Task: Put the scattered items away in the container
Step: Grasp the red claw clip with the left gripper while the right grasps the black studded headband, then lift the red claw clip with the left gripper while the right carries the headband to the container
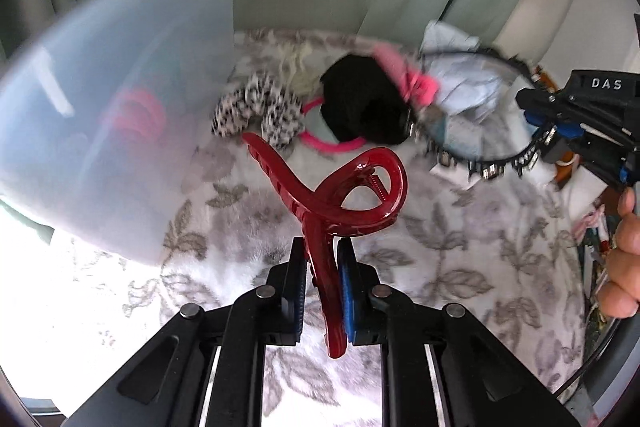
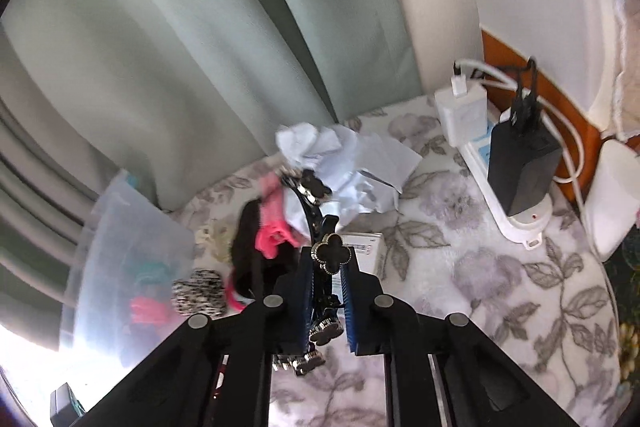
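My left gripper (image 1: 322,259) is shut on a dark red hair claw clip (image 1: 340,187), held above the floral blanket. The translucent plastic container (image 1: 100,99) is at the left, with pink items inside. My right gripper (image 2: 326,279) is shut on a black headband with clover charms (image 2: 330,253); it also shows in the left wrist view (image 1: 480,155), held at the right. On the blanket lie a black scrunchie (image 1: 360,103), a pink hair tie (image 1: 416,83), a checkered scrunchie (image 1: 256,111) and a pink ring (image 1: 336,147).
Crumpled white paper (image 2: 340,155) lies by the green curtain (image 2: 180,47). A white power strip with chargers (image 2: 504,155) stands at the right, beside a white box (image 2: 612,195). The container also shows at the left in the right wrist view (image 2: 128,247).
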